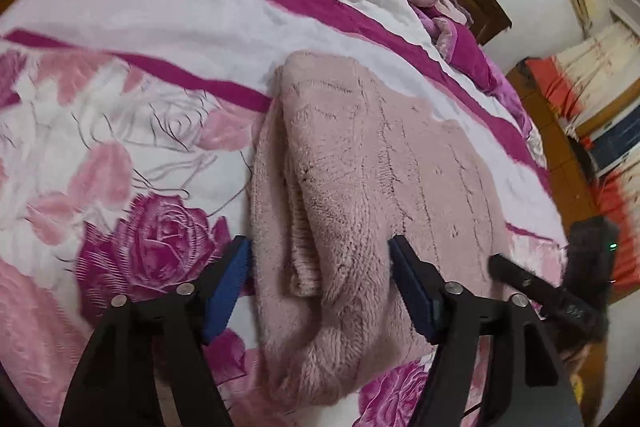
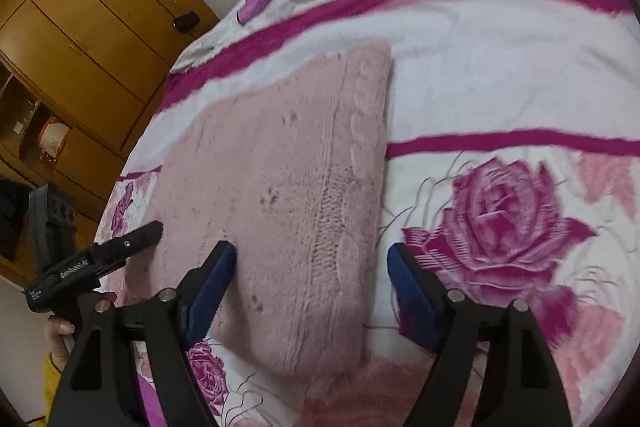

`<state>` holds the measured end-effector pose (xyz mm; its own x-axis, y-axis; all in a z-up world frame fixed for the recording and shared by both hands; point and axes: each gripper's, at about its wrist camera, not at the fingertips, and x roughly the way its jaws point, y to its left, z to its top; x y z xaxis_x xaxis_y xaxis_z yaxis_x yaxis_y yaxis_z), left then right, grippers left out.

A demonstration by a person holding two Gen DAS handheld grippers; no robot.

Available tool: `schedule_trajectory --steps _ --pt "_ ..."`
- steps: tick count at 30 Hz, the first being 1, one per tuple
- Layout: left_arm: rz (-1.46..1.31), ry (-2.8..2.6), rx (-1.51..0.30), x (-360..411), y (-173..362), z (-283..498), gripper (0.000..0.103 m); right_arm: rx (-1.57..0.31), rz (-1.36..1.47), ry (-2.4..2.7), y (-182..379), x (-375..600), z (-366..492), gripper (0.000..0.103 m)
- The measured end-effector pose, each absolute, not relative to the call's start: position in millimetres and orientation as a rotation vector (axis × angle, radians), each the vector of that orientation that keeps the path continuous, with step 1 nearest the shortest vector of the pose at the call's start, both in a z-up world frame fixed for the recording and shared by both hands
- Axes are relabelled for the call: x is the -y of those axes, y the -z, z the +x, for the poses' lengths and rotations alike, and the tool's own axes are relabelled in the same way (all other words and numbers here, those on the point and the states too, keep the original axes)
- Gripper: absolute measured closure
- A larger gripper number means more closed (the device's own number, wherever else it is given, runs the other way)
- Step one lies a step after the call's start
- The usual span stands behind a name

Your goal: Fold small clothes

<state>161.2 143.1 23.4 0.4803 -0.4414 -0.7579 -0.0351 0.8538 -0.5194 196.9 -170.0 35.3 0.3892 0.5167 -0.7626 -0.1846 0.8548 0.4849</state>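
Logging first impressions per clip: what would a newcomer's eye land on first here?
A fuzzy pale pink sweater, partly folded, lies on a bedspread printed with big magenta roses and stripes. Both grippers, left gripper and right gripper, hang open over its near edge, gripping nothing.

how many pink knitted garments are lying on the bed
1. A fluffy pale pink knitted sweater, partly folded, lies on the rose-print blanket between the open left tool and open right tool. Others could lie out of view.
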Motion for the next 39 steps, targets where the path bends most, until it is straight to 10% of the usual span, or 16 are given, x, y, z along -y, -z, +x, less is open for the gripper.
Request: schedule_trajectory --steps 11,19,39 --pt "-0.615 0.379 -1.025 -131 -13 172 0.045 -1.085 0.467 -0.560 -10 166 213 0.025" --pt "-0.733 0.481 -1.033 -126 -9 177 0.085 -1.058 0.501 -0.561 -24 166 211 0.054" --pt "-0.715 0.688 -1.144 -38 -66 73 0.086 -1.053 0.548 -0.485 -114 245 70 0.055"
